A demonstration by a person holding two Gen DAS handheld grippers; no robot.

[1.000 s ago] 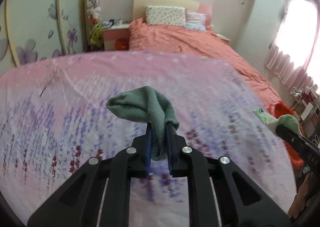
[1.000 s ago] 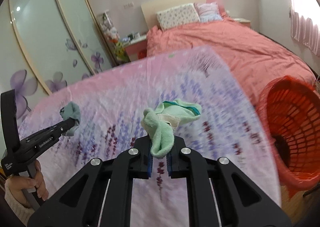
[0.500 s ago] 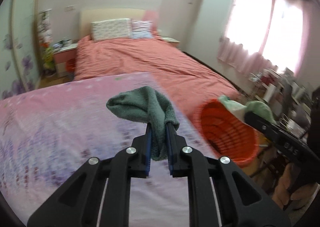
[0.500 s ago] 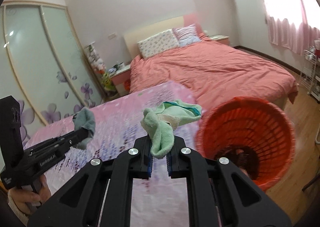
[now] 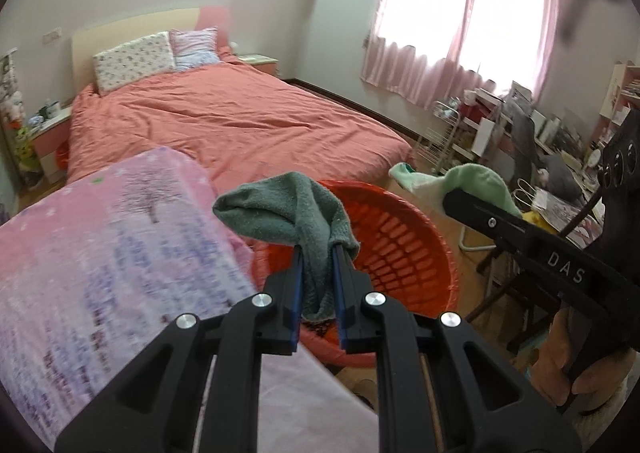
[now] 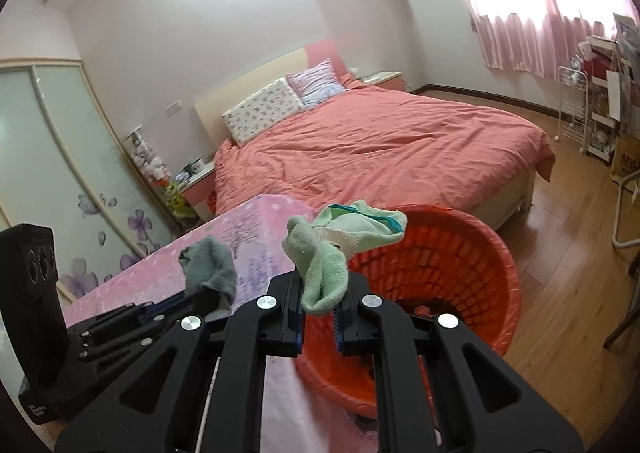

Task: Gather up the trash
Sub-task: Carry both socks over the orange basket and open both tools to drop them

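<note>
My left gripper (image 5: 316, 253) is shut on a dark green sock (image 5: 288, 213) and holds it over the near rim of a red plastic basket (image 5: 400, 245). My right gripper (image 6: 318, 285) is shut on a light green sock (image 6: 344, 241) and holds it at the near left rim of the same basket (image 6: 472, 273). The right gripper also shows in the left wrist view (image 5: 452, 197), above the basket's right side. The left gripper with its sock (image 6: 208, 269) shows at the left of the right wrist view.
A pink floral-covered surface (image 5: 100, 253) lies left of the basket. A bed with a salmon cover (image 6: 380, 145) stands behind. A cluttered desk and white rack (image 5: 520, 125) stand at the right under curtained windows. Wooden floor (image 6: 568, 253) surrounds the basket.
Both grippers have swung right from above the floral cover to the red basket, each still holding its sock. The basket is now close under both.
</note>
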